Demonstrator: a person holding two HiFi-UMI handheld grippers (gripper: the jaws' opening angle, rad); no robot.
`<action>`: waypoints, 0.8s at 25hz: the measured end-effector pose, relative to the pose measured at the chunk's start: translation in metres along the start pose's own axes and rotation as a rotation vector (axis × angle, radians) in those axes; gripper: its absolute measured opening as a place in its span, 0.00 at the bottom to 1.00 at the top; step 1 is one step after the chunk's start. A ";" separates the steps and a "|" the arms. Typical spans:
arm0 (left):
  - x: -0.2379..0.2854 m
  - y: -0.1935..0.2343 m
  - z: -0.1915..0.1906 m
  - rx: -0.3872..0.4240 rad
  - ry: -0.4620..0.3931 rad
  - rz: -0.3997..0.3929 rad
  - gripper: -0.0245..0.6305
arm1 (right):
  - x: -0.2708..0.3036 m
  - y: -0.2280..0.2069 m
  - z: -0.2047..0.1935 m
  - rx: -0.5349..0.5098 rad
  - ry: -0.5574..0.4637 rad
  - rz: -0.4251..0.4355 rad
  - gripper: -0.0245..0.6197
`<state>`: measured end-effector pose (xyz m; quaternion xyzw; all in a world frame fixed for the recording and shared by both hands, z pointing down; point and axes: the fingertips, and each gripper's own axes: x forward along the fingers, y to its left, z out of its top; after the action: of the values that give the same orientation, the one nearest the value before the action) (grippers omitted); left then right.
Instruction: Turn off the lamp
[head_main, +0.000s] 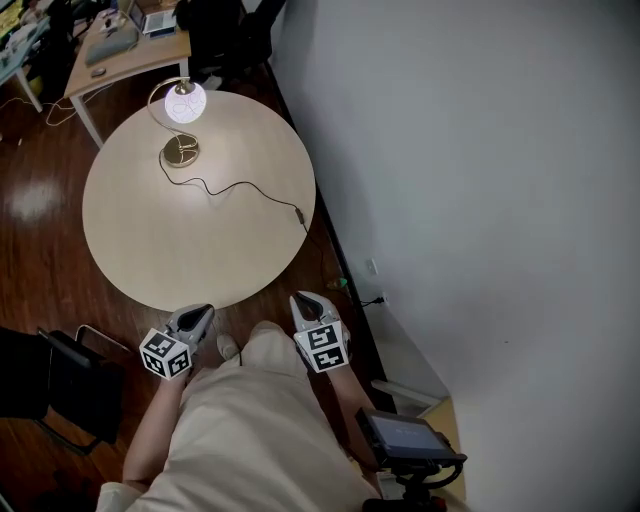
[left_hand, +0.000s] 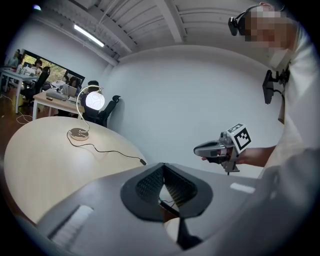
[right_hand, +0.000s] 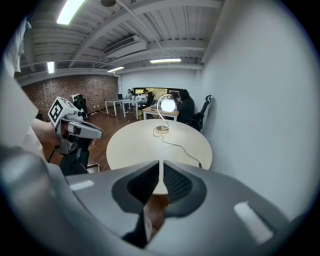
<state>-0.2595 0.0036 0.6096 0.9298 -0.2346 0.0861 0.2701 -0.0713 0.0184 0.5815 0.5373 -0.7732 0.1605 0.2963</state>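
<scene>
grippers first, both held low at the near side of the table, above the person's pale trousers. the left gripper (head_main: 196, 316) has its jaws together at the tips with nothing between them, and the right gripper (head_main: 304, 300) is likewise closed and empty, with only a thin slit showing between its pads in its own view. both point toward the round table (head_main: 130, 250), with their tips about over its near rim in the head view.

further out, a thin black cord (head_main: 245, 188) snakes across the tabletop from near the right rim, where its free end lies, back to the lamp (head_main: 183, 120). the lamp stands at the far side of the table, a round brass base with a curved stem and a globe that glows white. beyond it are a desk (head_main: 125, 50) and office chairs.

as for progress, i judge the task not begun: the lamp is lit and neither gripper is near it. all of it is left, the reach across the table and the switching. the lamp is well apart from both grippers, ahead and slightly left. where its switch is cannot be made out.
</scene>
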 end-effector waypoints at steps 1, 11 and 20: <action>-0.001 0.002 0.000 -0.005 -0.001 0.002 0.04 | 0.003 -0.002 0.001 0.000 0.002 -0.004 0.08; 0.002 0.017 0.005 -0.030 0.012 0.038 0.04 | 0.046 -0.031 0.000 -0.008 0.047 0.001 0.08; 0.047 0.041 0.038 -0.018 0.029 0.101 0.04 | 0.117 -0.119 -0.019 0.044 0.107 0.002 0.10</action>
<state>-0.2370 -0.0663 0.6103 0.9130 -0.2783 0.1107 0.2771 0.0150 -0.1009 0.6612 0.5334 -0.7531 0.2063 0.3252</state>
